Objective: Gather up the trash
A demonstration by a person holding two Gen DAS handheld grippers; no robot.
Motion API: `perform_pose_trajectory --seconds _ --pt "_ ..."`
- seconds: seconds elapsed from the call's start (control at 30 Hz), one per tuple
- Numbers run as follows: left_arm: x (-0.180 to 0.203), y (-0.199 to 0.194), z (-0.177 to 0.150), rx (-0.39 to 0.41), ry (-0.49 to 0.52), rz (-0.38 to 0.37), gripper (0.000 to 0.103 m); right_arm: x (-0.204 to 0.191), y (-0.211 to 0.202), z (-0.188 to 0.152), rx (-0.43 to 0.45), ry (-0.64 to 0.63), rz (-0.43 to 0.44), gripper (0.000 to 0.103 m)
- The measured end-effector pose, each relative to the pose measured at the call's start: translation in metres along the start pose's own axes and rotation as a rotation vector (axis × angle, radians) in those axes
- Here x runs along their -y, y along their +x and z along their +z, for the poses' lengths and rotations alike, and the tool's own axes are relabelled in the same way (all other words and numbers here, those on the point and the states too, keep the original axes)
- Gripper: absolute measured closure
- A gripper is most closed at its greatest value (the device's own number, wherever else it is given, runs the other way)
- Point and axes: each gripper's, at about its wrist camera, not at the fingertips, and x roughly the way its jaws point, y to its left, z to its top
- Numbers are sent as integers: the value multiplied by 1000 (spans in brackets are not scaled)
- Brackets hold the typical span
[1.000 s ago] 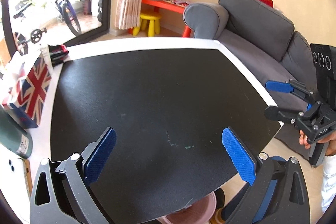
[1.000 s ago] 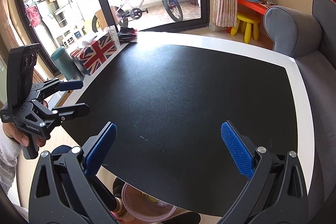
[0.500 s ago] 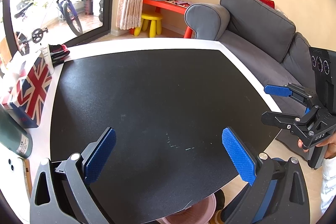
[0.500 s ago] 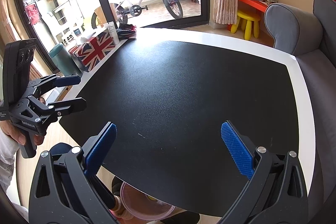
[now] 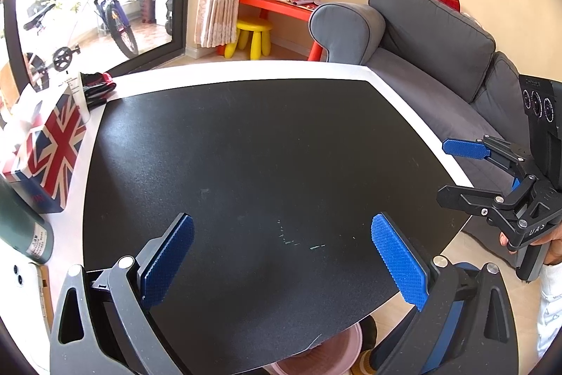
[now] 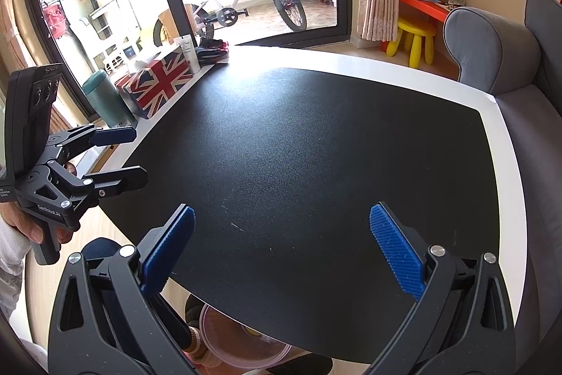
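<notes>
My left gripper [image 5: 281, 255] is open and empty above the near edge of a black mat [image 5: 246, 146] on a white table [image 5: 246, 67]. My right gripper [image 6: 281, 252] is open and empty above the same mat [image 6: 316, 146]. Each gripper shows in the other's view: the right one [image 5: 453, 171] at the right, the left one [image 6: 137, 157] at the left, both open. A pink bin [image 6: 242, 347] sits on the floor under the table's near edge; it also shows in the left wrist view [image 5: 312, 354]. No trash shows on the mat.
A Union Jack tissue box [image 6: 158, 79], a dark green bottle [image 6: 105, 101], a white tube [image 6: 188, 53] and a dark red bundle [image 6: 210, 51] line the table's left edge. A grey sofa [image 5: 439, 51] stands at the right. A yellow stool [image 5: 253, 36] stands beyond the table.
Both grippers have drifted slightly; the views have shifted a little. Both stay open and empty.
</notes>
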Motion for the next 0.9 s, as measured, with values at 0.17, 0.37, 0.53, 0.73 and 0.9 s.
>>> perform_pose_trajectory --seconds 0.17,0.37,0.53,0.73,0.9 --pt "0 0 0 0 6 4 6 0 0 0 0 -1 0 5" --pt "1 1 0 -2 7 4 6 0 1 0 -1 -2 1 5" --pt "1 2 0 -5 5 2 6 0 1 0 -2 0 0 5" --pt "1 2 0 -6 4 3 6 0 1 -1 -2 -2 0 5" --pt "1 2 0 -6 4 1 6 0 1 -1 -3 -4 0 5"
